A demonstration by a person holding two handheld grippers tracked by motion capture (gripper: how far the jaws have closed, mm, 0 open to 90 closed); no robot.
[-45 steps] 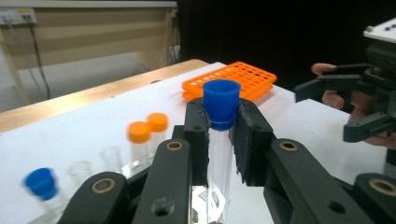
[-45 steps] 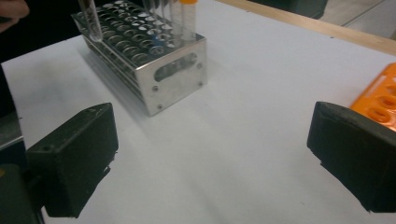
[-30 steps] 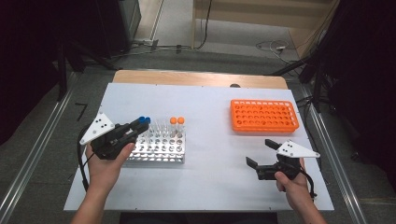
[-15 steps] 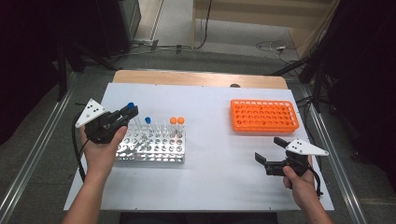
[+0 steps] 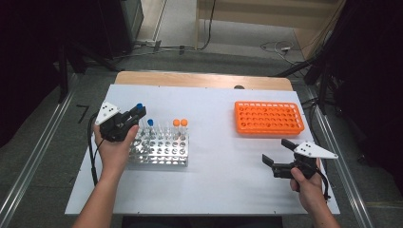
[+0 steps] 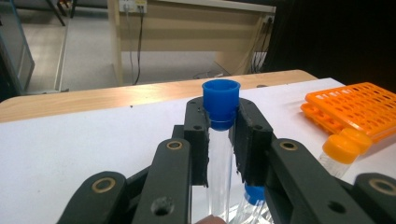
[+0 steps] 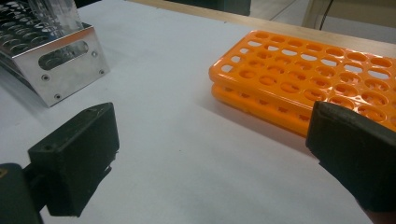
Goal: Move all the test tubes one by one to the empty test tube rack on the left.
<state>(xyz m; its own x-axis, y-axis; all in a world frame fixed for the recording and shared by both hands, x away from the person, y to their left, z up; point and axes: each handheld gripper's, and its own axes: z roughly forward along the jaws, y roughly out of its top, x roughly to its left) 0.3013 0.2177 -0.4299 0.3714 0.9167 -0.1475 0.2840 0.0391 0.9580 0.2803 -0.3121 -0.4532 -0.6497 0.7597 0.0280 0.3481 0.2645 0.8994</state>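
Left gripper view: a blue-capped tube (image 6: 219, 140) is clamped in the left claw (image 6: 220, 140) — pinched near the cap, it could swing and snag the metal rack (image 5: 159, 149) — while the right claw (image 5: 278, 156) is held wide open, empty.

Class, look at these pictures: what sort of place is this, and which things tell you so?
Probably a laboratory-style test bench: a metal tube rack with capped tubes, an empty orange rack, and a blue-capped tube held in the left gripper.
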